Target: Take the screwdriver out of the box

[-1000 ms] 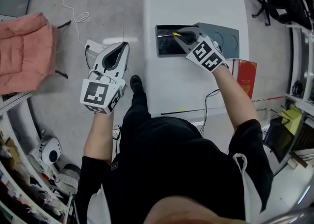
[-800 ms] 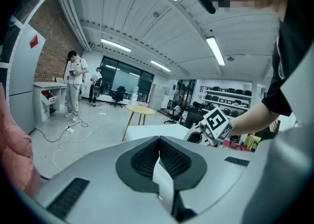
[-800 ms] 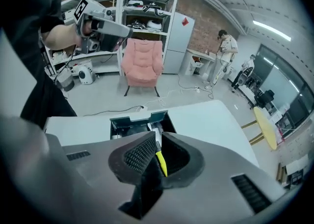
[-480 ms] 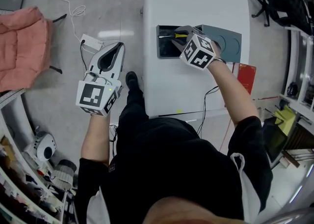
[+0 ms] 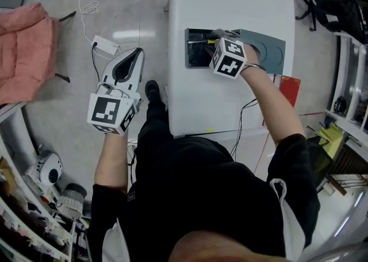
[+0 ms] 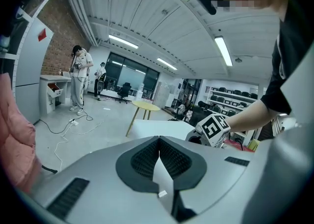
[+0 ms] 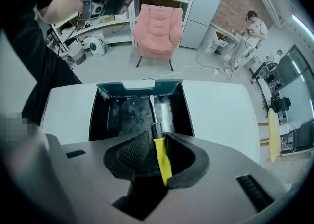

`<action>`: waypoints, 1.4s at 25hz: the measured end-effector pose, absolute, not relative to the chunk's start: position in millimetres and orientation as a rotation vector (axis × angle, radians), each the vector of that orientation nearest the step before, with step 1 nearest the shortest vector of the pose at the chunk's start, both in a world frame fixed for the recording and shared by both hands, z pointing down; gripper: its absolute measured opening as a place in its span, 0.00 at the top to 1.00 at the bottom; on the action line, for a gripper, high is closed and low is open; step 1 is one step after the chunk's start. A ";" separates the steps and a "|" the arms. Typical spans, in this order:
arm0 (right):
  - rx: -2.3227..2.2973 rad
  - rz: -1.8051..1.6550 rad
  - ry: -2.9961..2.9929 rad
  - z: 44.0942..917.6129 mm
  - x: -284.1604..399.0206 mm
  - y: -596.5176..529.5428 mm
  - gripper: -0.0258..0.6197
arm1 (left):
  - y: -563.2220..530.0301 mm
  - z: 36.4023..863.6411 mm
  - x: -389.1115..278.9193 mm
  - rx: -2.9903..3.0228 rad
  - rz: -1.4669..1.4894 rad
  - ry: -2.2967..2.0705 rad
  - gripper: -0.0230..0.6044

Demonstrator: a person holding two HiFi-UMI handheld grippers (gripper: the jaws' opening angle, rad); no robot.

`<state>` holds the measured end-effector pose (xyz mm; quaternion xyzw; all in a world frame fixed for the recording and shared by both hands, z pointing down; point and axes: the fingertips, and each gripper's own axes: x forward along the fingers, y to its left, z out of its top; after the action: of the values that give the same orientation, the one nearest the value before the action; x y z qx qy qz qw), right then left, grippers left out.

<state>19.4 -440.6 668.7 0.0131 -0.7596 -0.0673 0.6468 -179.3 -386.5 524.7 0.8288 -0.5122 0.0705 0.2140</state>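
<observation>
White, smooth-topped surface (image 5: 230,2) fills the head view, bearing a rectangular box (image 5: 193,57) with a dark interior, its grey-teal lid (image 5: 270,54) folded open to the right. The right tongs (image 5: 209,38) reach over the box's open mouth, clenched on the screwdriver (image 5: 211,41). Its yellow plastic handle and thin metal shaft lie across the opening. The left tongs (image 5: 139,53), a smooth grey shell behind a black-and-white marker cube, hang off the surface's left side above the glossy grey floor (image 5: 115,2). A pink padded armchair (image 5: 26,48) and a white power strip (image 5: 104,45) are on the floor nearby.

Left gripper view: the ribbed black pads meet along one seam, pressed together with nothing between them. Beyond them stand a round yellow table (image 6: 143,105) and a person (image 6: 78,78) beside a brick wall (image 6: 54,51).

Right gripper view: the yellow handle is pinched between the rubbery, cross-hatched pads, lying against the right one. The steel shaft points into the box's scuffed black interior, beside a pale cylinder (image 7: 164,112). Whether the tip touches the bottom cannot be told.
</observation>
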 end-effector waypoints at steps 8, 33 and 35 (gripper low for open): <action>0.008 -0.083 -1.661 676.4 26.6 -432.4 0.79 | -381.5 530.7 -185.0 2.279 0.182 -1.425 0.95; 0.419 -0.138 -1.956 533.2 17.4 -401.6 0.83 | -332.0 451.3 -169.8 2.449 0.119 -1.403 0.95; 0.449 -0.128 -2.014 512.0 25.5 -390.8 0.83 | -323.2 436.5 -158.0 2.473 0.125 -1.416 0.95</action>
<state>25.5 -390.8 512.0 0.1867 -0.8371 -0.0531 0.5115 -158.0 -323.2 436.5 0.8579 -0.4913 0.0433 0.1440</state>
